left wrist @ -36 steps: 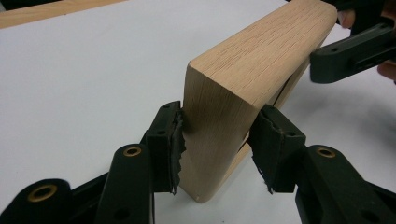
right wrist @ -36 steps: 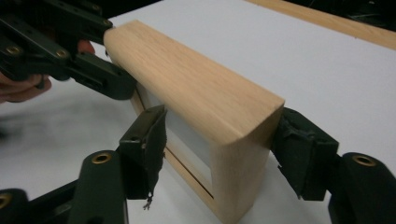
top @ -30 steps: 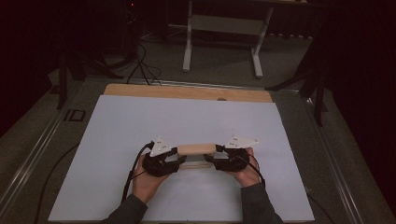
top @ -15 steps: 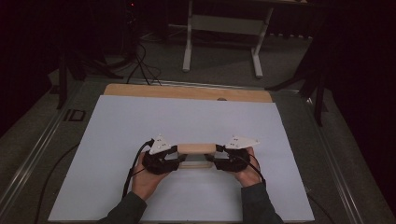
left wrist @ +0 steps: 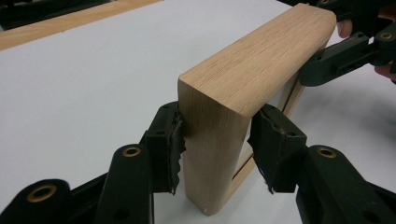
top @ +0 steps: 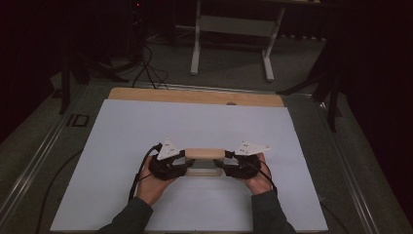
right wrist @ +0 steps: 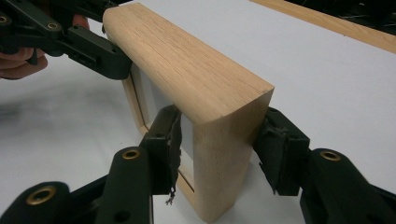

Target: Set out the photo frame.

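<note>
A thick light-wood frame with a pale inset panel stands upright on the white sheet, near the table's front middle. My left gripper is shut on the frame's left end; in the left gripper view both pads press the wooden end. My right gripper is shut on the right end, its pads clamping the wood in the right gripper view. Each gripper view shows the other gripper holding the far end of the frame. Hands hold both grippers from below.
The white sheet covers most of a wooden tabletop, whose bare strip shows along the far edge. Cables trail from the grippers toward the person. Beyond the table stand a white desk frame and dark stand legs on the floor.
Both grippers and the frame between them have stayed almost where they were, with at most a slight shift. The grip on each end is unchanged.
</note>
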Demonstrator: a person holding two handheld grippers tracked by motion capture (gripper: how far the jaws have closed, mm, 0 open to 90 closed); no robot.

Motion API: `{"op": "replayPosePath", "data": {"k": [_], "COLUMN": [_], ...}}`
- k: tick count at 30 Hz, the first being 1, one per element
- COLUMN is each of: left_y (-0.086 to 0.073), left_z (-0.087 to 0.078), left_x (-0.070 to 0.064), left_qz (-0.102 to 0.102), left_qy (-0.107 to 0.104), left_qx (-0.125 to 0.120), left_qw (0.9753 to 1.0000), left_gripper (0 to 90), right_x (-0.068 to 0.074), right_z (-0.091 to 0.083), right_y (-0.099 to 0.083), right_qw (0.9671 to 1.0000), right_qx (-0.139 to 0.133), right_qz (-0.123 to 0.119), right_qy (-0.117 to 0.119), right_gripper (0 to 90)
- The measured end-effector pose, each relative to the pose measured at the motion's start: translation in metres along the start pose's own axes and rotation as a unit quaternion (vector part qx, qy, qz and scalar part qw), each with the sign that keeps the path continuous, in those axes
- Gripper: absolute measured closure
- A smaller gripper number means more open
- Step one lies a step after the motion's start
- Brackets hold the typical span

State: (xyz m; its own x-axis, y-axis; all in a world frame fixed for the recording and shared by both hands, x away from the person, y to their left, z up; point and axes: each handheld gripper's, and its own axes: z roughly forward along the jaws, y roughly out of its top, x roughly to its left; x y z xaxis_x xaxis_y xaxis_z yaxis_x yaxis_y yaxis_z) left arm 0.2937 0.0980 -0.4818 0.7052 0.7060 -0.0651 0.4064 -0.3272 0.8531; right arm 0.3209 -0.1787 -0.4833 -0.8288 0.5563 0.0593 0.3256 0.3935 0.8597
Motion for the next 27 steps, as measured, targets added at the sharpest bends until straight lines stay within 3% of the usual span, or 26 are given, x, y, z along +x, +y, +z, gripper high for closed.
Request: {"op": "replayPosePath", "data": {"k": [16,27], "left_y": [0.001,0.005], "left_z": [0.0,-0.003], "left_x": [0.006,0.014], "left_qz": [0.0,0.016], "left_qy": [-0.001,0.001], "left_qx": [-0.001,0.006], "left_qw": [1.0,0.9999], "left_gripper": [54.8,54.7], "right_x": [-0.001,0.0], "right_z": [0.004,0.009], "right_y": [0.005,0.01], "right_qw": [1.0,1.0], "right_qx": [0.003,0.006], "right_qz": [-0.007,-0.007], "right_qy": [-0.004,-0.005], "right_gripper": [52.4,52.7]}}
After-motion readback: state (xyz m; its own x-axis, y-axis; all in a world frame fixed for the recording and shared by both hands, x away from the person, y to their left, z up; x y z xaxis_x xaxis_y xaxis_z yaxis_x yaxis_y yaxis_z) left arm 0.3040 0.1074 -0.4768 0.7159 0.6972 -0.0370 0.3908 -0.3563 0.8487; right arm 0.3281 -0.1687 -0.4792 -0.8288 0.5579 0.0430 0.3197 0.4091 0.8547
